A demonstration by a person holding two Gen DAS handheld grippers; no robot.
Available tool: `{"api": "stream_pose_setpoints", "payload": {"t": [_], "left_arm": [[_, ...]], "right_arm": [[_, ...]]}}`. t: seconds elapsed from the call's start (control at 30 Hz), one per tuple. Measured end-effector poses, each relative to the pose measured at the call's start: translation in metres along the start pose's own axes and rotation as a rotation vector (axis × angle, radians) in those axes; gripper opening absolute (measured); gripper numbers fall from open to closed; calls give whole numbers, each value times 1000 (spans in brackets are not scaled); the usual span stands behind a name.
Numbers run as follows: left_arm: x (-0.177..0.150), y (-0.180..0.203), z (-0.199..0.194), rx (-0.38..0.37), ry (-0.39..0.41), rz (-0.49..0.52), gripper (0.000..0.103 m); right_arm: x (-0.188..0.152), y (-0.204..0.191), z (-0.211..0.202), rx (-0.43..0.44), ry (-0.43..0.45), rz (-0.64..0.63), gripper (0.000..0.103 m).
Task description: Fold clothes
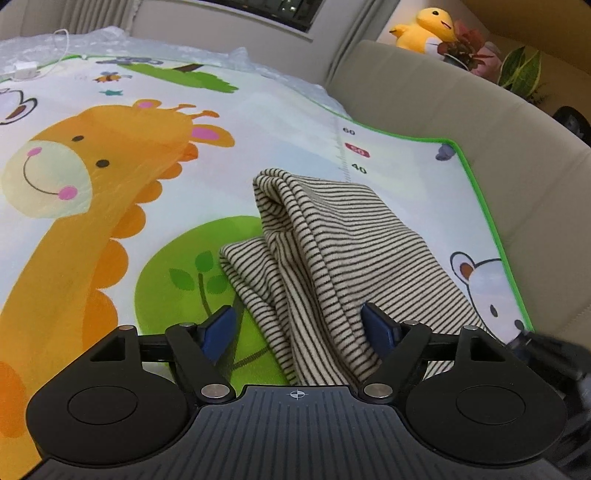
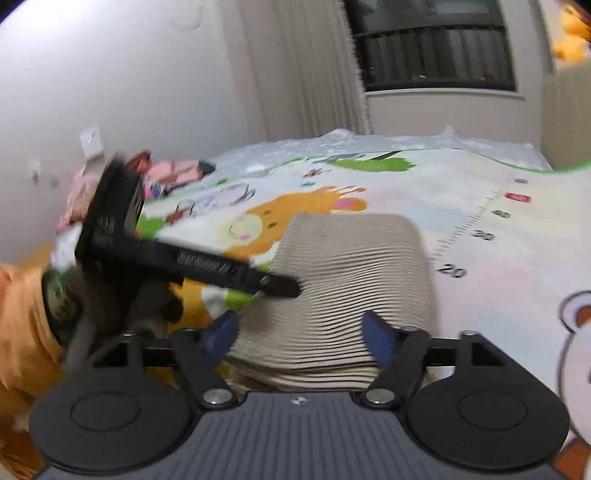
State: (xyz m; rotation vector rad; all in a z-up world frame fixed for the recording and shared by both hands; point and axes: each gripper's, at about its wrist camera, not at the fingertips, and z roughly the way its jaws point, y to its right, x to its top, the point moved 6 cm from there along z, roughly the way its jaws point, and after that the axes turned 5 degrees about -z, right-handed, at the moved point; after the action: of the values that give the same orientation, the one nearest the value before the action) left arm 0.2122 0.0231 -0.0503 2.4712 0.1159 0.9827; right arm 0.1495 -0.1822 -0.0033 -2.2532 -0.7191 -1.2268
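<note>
A cream garment with thin dark stripes lies on a cartoon play mat. In the left wrist view it is bunched in loose folds near the mat's right edge. My left gripper stands open, a fold of the cloth lying between its blue pads without being pinched. The right wrist view is blurred and shows the garment as a flat folded panel. My right gripper is open just over its near edge. The left gripper reaches in from the left, its tip at the cloth's left edge.
A beige padded bed surround borders the mat on the right, with a yellow plush toy and potted plants behind it. A white charger with cable lies at the far left. An orange sleeve and colourful clutter are at the left.
</note>
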Motion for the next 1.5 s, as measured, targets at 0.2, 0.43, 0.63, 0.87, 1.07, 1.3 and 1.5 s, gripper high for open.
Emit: {"api": "stream_pose_setpoints", "payload": {"t": [0.2, 0.43, 0.63, 0.87, 1.07, 1.3, 1.5], "left_arm": [[-2, -6, -1, -26, -30, -51, 83], [-6, -10, -5, -67, -71, -98, 84], [-5, -13, -1, -153, -76, -105, 71], [23, -9, 22, -178, -43, -72, 64], [55, -15, 50, -134, 2, -60, 64], [50, -12, 52, -121, 28, -47, 66], [44, -13, 48, -131, 41, -52, 66]], "right_arm": [[4, 60, 8, -79, -12, 211, 86], [-20, 86, 61, 32, -112, 439, 87], [-12, 80, 76, 66, -101, 395, 71], [15, 94, 106, 34, -35, 414, 63], [22, 111, 128, -16, 7, 372, 63], [14, 108, 116, -29, 7, 329, 73], [5, 95, 104, -60, -8, 245, 74]]}}
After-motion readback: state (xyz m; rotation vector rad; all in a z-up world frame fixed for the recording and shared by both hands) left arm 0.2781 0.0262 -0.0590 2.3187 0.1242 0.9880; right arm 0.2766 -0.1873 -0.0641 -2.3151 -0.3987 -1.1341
